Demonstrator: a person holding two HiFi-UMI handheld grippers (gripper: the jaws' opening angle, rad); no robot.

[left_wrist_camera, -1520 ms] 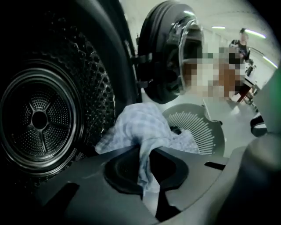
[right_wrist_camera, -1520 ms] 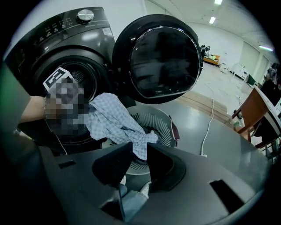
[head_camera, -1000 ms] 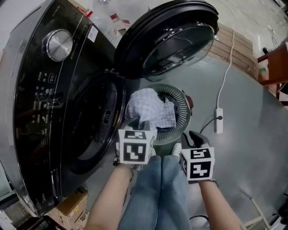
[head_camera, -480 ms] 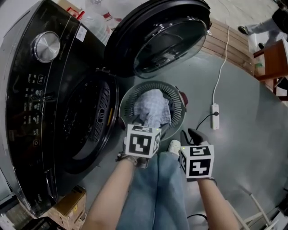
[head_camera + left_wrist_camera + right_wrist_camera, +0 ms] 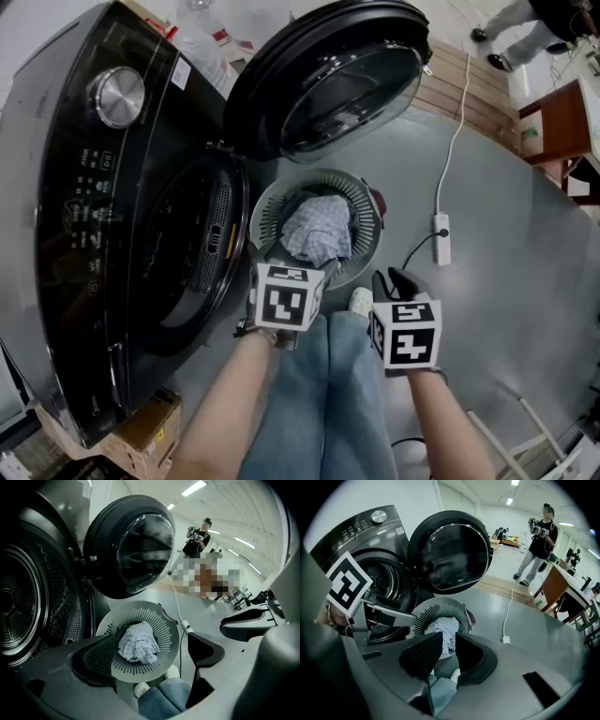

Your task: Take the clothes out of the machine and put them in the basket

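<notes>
head view: the machine (image 5: 112, 216) stands door open at left, no clothes visible in its drum (image 5: 178, 253); the left tool (image 5: 289, 267) has just been opening, wide and empty; the checked cloth (image 5: 319, 230) lies in the basket (image 5: 364, 202), so that piece seems done; the right tool (image 5: 392, 283) is narrow, empty

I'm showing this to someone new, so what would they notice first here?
The big black washing machine on the left, its round door swung wide open. Just in front of it on the grey floor, a round slatted basket holds a checked cloth. The left gripper hangs at its near edge, jaws just opened and empty.
</notes>
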